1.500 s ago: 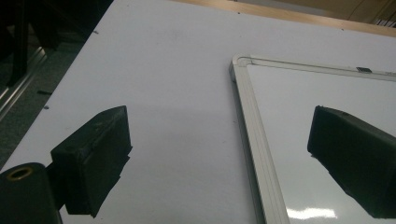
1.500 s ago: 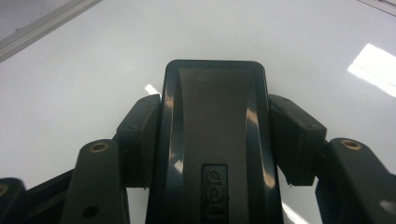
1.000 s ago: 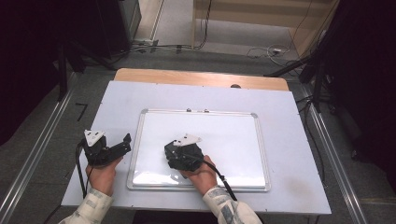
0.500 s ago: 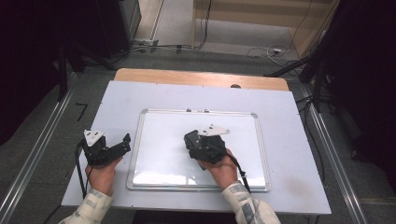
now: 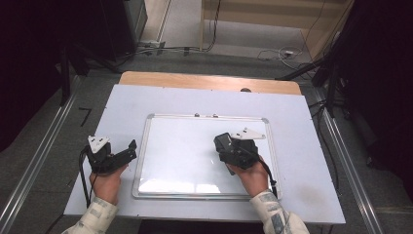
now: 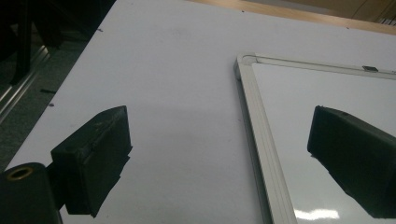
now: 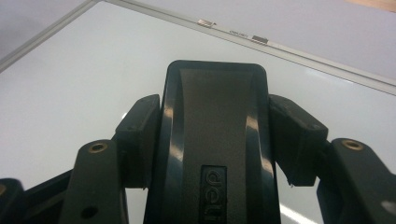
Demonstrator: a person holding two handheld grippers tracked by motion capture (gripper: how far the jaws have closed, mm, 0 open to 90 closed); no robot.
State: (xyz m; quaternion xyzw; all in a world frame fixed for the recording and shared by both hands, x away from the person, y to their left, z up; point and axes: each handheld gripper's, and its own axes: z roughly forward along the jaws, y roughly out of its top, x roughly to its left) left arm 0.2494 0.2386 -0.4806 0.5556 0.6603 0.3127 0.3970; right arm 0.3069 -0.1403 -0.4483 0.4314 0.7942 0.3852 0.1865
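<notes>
A person is working a black eraser (image 7: 215, 140) across a whiteboard (image 5: 185, 146) lying flat on a white desk (image 5: 302, 161), with the right hand-held gripper (image 5: 225, 144) pinching the eraser between its two jaws at the centre right of the high view. In the right gripper view the eraser is sitting upright in the middle of the frame, a jaw pressing against each of its long sides, while the board's upper frame is running across the top of the picture. The left hand-held gripper (image 5: 127, 151) is resting at the lower left of the high view, just outside the board's left edge, its jaws spread apart with nothing between them; in the left gripper view the board's corner (image 6: 243, 63) is lying between them. The wiping step appears to be under way. The board is looking clean already, so the next move probably calls for keeping the eraser flat and pressed down while sweeping over any remaining patch.
</notes>
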